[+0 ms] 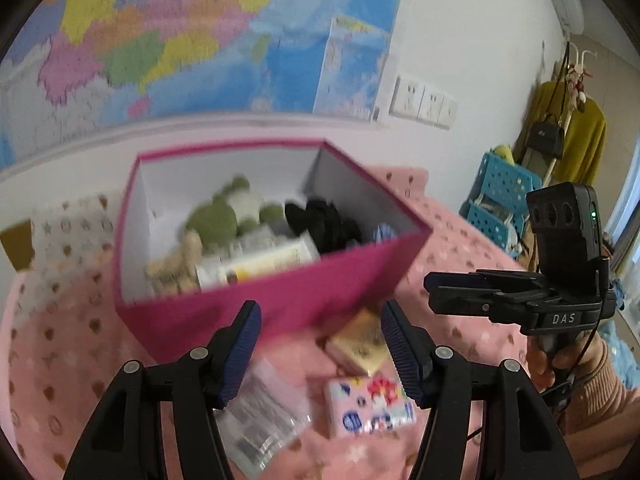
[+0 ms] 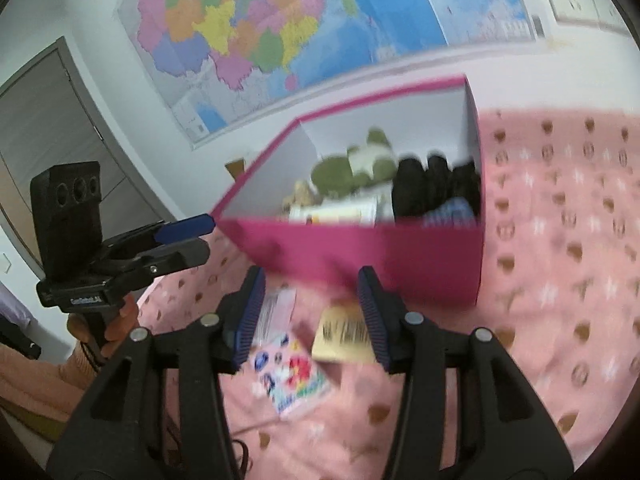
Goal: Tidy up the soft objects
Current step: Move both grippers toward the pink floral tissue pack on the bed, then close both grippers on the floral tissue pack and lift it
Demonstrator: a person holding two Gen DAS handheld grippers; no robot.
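On the pink blanket point(image 1: 460, 280), toward its wall-side edge: items listed by size, largest first.

Box point(image 1: 280, 304), magenta, open-topped, sitting on the blanket. It is already holding a green plush point(image 1: 216, 220), a black soft bundle point(image 1: 324, 220), a small beige toy point(image 1: 188, 256), a white-and-yellow packet point(image 1: 264, 260) and a bit of blue striped cloth point(image 2: 452, 212) in its right front corner.

Left gripper point(image 1: 320, 356), jaws standing about half open and gripping nothing, hovering in front of the box's near wall, above the loose items.

Right gripper point(image 2: 310, 312), likewise part open and empty, pointing at the same patch of blanket from the other side.

Clear packet point(image 1: 260, 420), crinkled, with printed labels, lying on the blanket just in front of the box, lowest in the left view.

Cartoon pack point(image 1: 370, 404), pink, flat, lying beside the clear packet.

Beige pack point(image 1: 360, 344), lying nearest the box's front wall, partly behind the right gripper's finger in the right view.

Step in hand, as judged: both grippers are coming in empty for another pick; three items are waiting outside the box, so the sorting looks partly done. Blur is hiding the print, so the contents cannot be told.

Next move, as judged: one gripper is needing to drop onto a pack, straddle its short side, close gently, then lift over the box's front rim. The clear packet may slip or crumple.
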